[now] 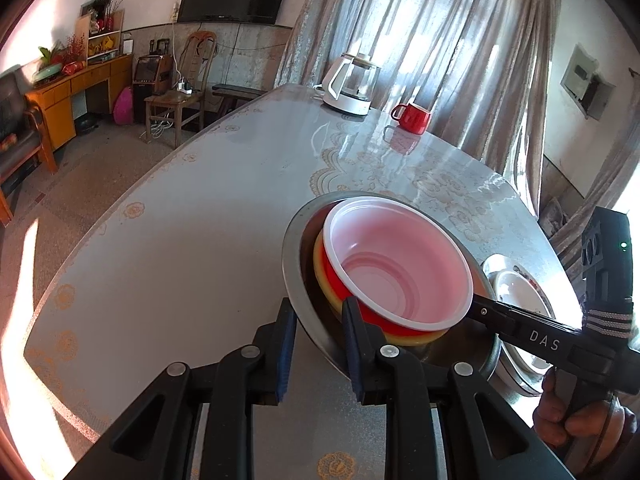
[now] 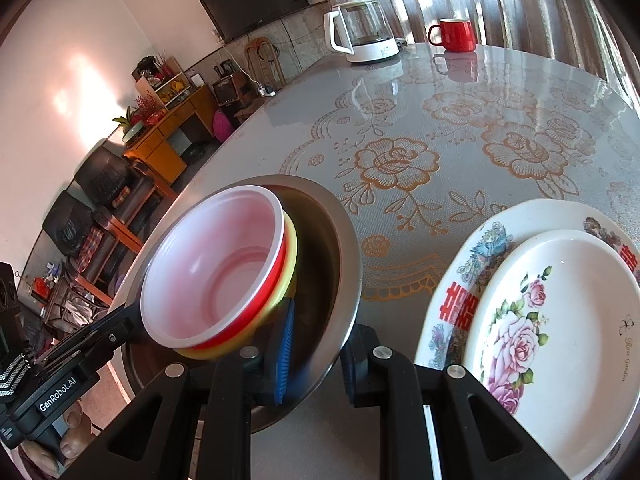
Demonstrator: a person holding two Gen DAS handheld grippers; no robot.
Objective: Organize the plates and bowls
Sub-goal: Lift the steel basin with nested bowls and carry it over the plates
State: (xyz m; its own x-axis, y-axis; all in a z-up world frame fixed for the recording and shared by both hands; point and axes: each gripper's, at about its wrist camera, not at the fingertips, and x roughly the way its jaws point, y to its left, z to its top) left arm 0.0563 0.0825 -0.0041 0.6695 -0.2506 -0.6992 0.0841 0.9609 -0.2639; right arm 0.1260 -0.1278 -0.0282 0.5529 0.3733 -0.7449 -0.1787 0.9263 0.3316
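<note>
from my left wrist camera i see the left gripper [image 1: 320,344] clenched on the near rim of the steel basin [image 1: 296,280], one pad outside the wall and one inside it. the basin sits on the flowered table [image 1: 180,240], and nested in it are a yellow bowl [image 1: 400,338], a red bowl [image 1: 372,316] and, on top, a white plastic bowl [image 1: 400,256] that leans toward the far side. the right gripper [image 1: 476,310] reaches in from the right edge and meets the basin behind the white bowl; from here i cannot tell what it holds. a kettle [image 1: 348,84] and a red mug [image 1: 412,118] stand well apart at the far edge.

from my right wrist camera the answer is plain: the right gripper [image 2: 314,354] is clamped on the basin's rim [image 2: 352,280], across from my left. this view alone shows the plates properly: a small rose plate [image 2: 560,340] lying on a larger patterned plate [image 2: 492,236], just beside the basin.

i judge the basin stiff but slick, so a rim pinch on both sides suits it. the plastic bowls look light and loose, likely to slide if i tilt. the plates look fragile and are best taken by the edge.
</note>
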